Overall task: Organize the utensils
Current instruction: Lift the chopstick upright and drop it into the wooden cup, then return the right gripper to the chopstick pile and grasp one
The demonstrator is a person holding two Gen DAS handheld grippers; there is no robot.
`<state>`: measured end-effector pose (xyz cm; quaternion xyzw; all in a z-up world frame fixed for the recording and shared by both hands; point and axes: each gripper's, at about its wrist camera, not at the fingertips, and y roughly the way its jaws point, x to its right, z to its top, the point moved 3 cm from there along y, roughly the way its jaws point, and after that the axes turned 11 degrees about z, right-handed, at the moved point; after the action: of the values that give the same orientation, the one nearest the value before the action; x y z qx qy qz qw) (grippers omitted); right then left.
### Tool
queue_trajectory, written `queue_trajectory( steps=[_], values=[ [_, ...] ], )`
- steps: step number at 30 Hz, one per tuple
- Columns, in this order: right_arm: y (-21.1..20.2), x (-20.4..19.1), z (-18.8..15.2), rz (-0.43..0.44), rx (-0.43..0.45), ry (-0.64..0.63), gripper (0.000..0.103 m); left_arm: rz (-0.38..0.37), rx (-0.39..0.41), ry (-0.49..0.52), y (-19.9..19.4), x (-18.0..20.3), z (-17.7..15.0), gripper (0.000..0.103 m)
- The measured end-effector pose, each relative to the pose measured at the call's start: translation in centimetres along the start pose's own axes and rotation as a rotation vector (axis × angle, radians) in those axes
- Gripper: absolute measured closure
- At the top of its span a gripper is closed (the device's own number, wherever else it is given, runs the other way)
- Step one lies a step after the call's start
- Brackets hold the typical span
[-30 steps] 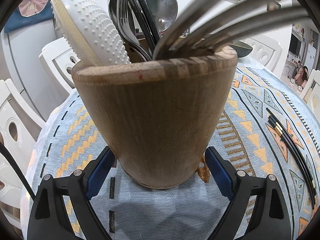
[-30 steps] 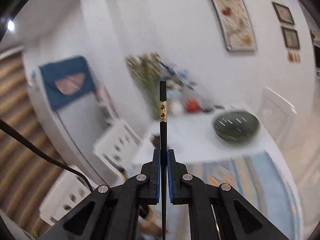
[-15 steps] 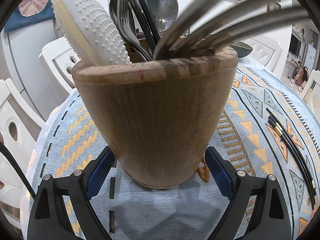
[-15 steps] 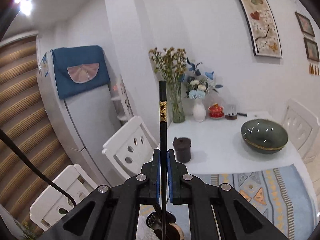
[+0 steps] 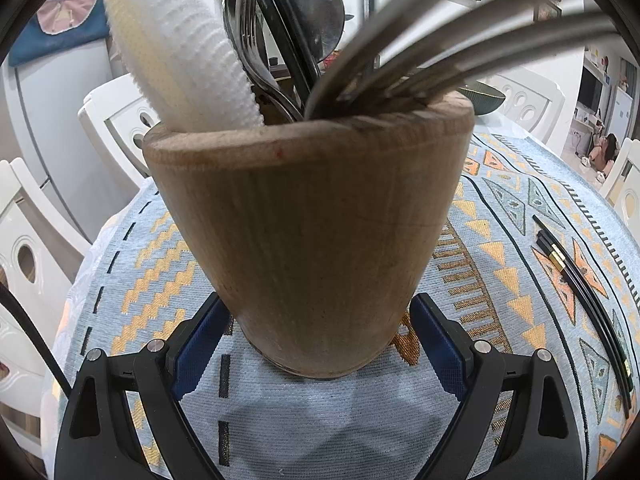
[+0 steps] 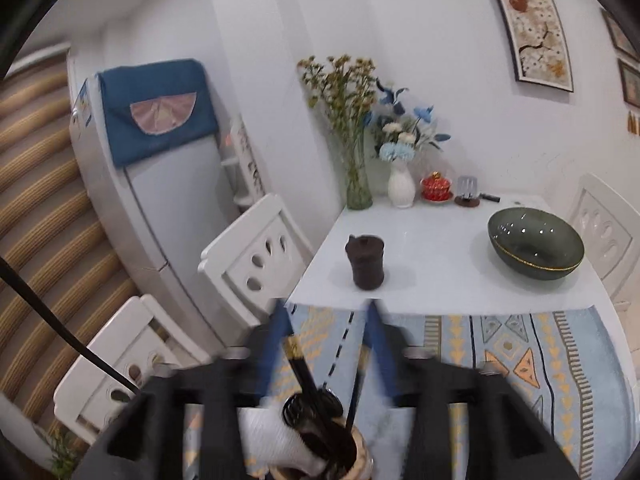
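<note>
A wooden utensil holder (image 5: 312, 236) stands on the patterned tablecloth, filled with forks, spoons, black chopsticks and a white bumpy rice paddle (image 5: 176, 52). My left gripper (image 5: 320, 344) is open, its blue pads on either side of the holder's base without squeezing it. My right gripper (image 6: 326, 344) is open above the holder (image 6: 320, 464). A black chopstick (image 6: 362, 384) drops between its fingers into the holder. Another black chopstick (image 6: 302, 368) leans there. A pair of black chopsticks (image 5: 580, 300) lies on the cloth at the right.
A dark green bowl (image 6: 536, 248), a brown lidded cup (image 6: 366, 260), flower vases (image 6: 358, 184) and a red jar (image 6: 436, 188) stand on the white far half of the table. White chairs (image 6: 256, 256) surround the table; a fridge stands at the left.
My right gripper tilted down over the holder and opened, letting go of the black chopstick, which now falls into the holder. The left gripper has stayed around the holder's base.
</note>
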<state>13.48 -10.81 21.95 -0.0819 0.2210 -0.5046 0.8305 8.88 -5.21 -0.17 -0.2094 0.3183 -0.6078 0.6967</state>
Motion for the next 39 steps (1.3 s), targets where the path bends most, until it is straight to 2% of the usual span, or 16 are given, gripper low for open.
queue_trajectory(
  steps=[6, 12, 17, 23, 28, 35, 39],
  values=[
    [-3.2, 0.1, 1.5, 0.006, 0.061, 0.014, 0.055, 0.000, 0.000, 0.000, 0.0, 0.2, 0.0, 0.012],
    [-8.1, 1.8, 4.1, 0.060, 0.174, 0.113, 0.051, 0.001, 0.000, 0.001, 0.0, 0.3, 0.0, 0.012],
    [-11.4, 3.9, 5.4, 0.073, 0.222, 0.173, 0.051, 0.001, 0.000, 0.001, 0.0, 0.3, 0.0, 0.012],
    [-14.6, 7.7, 4.7, -0.007, 0.231, 0.239, 0.048, 0.001, 0.000, 0.001, 0.0, 0.3, 0.0, 0.012],
    [-15.7, 11.4, 1.8, -0.106, 0.145, 0.282, 0.048, 0.001, 0.000, 0.001, 0.0, 0.3, 0.0, 0.012],
    [-14.2, 15.6, -5.2, -0.223, -0.101, 0.351, 0.048, 0.001, 0.000, 0.001, 0.0, 0.3, 0.0, 0.012],
    [-12.5, 16.9, -9.0, -0.244, -0.229, 0.379, 0.048, 0.001, 0.000, 0.001, 0.0, 0.2, 0.0, 0.012]
  ],
)
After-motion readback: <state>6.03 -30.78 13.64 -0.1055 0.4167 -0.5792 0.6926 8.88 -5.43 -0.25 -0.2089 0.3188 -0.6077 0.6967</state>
